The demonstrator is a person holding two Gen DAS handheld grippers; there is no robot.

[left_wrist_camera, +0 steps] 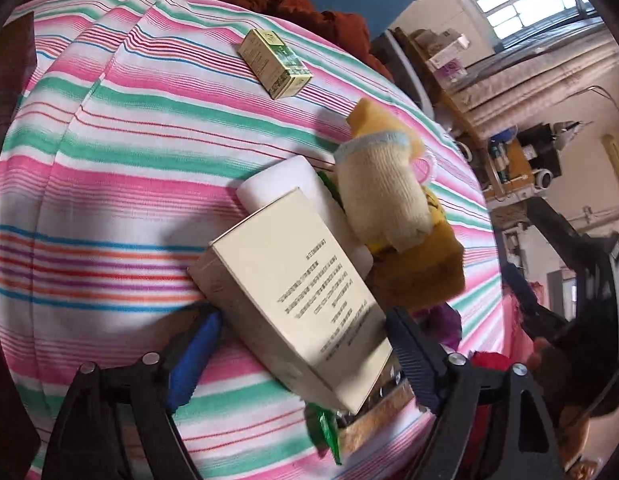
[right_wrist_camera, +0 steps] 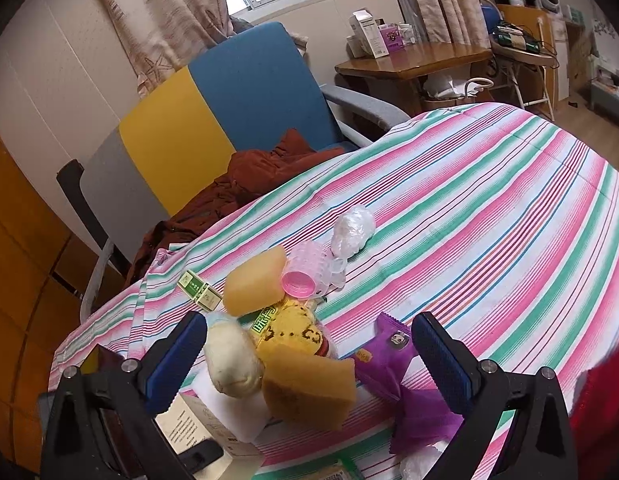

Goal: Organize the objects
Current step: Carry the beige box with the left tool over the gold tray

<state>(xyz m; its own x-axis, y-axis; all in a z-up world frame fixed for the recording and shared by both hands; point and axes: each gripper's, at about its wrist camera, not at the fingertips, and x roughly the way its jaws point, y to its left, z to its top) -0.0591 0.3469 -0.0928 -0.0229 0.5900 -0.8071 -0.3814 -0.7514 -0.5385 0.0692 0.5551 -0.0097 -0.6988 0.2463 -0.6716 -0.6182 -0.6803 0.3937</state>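
Left wrist view. Your left gripper [left_wrist_camera: 299, 344] has its jaws spread, with the cream carton [left_wrist_camera: 297, 292] lying between the blue pads; whether the pads press on it cannot be told. The carton runs from 6 o'clock toward centre, over a white bottle [left_wrist_camera: 285, 180]. At 3 o'clock of the carton lie a knitted sock [left_wrist_camera: 383, 196] and a brown sponge [left_wrist_camera: 421, 276]. A green-and-gold box [left_wrist_camera: 275, 63] rests apart at 12 o'clock on the striped cloth [left_wrist_camera: 109, 152].

Right wrist view. Your right gripper [right_wrist_camera: 309, 354] stands open, empty. Between its fingers sits the pile: the sock left, the brown sponge centre, a purple packet [right_wrist_camera: 389, 354] right. A pale sponge [right_wrist_camera: 253, 282] and pink cup [right_wrist_camera: 305, 274] lie at 12 o'clock.
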